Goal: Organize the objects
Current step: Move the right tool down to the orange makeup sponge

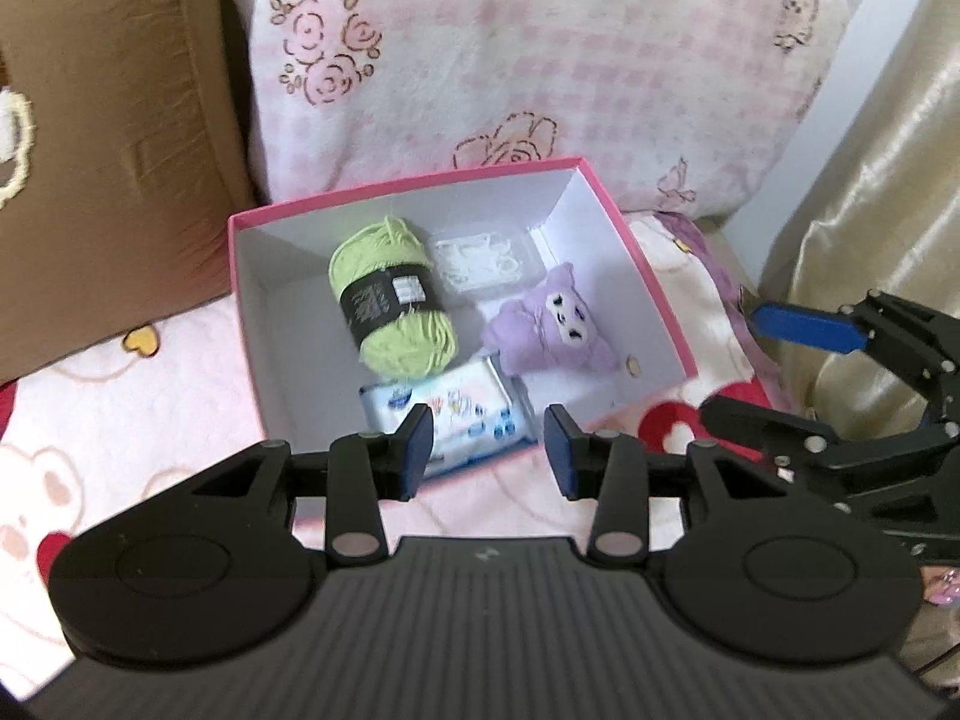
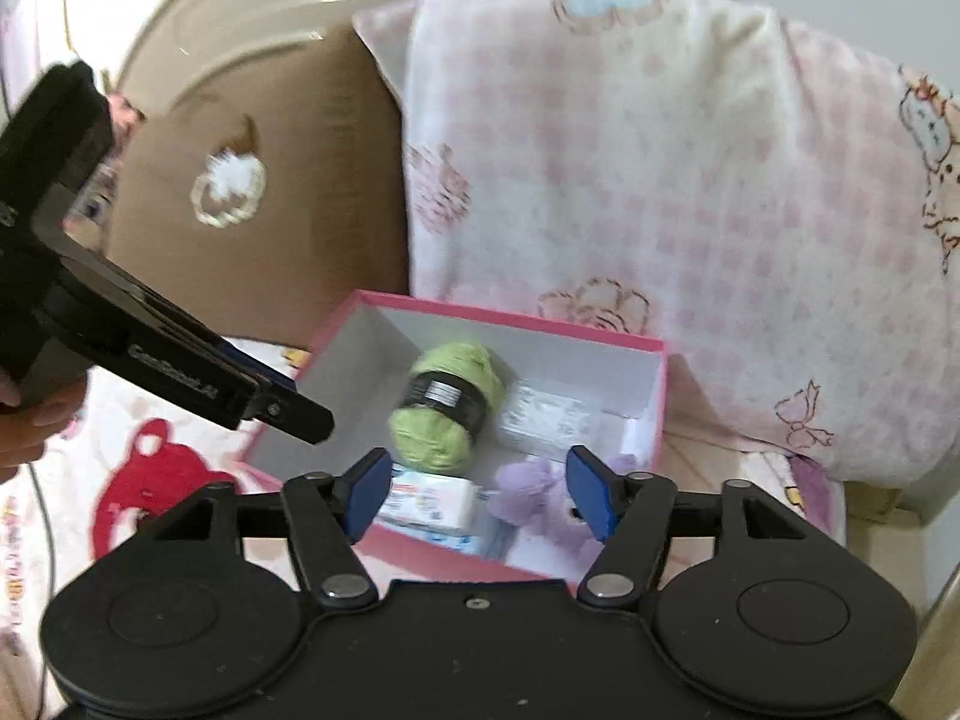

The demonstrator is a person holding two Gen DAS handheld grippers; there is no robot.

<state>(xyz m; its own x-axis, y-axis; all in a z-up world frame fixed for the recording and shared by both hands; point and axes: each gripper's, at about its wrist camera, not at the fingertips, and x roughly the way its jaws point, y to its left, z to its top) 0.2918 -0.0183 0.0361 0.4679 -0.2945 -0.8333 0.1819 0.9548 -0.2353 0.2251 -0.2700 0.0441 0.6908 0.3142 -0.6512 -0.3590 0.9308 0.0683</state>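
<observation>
Blue-padded fingers on our left gripper stand spread apart with nothing between them, just short of the near rim of the pink box; our right gripper is likewise released, holding nothing, hanging over the box's near edge. We count four things inside the white-lined box: one green yarn skein with a black band, one clear plastic case, one purple plush toy and one tissue pack. Its print is too blurred for us to read. It all sits on a pink cartoon-print blanket, backed by one pink checked pillow and one brown pillow.
</observation>
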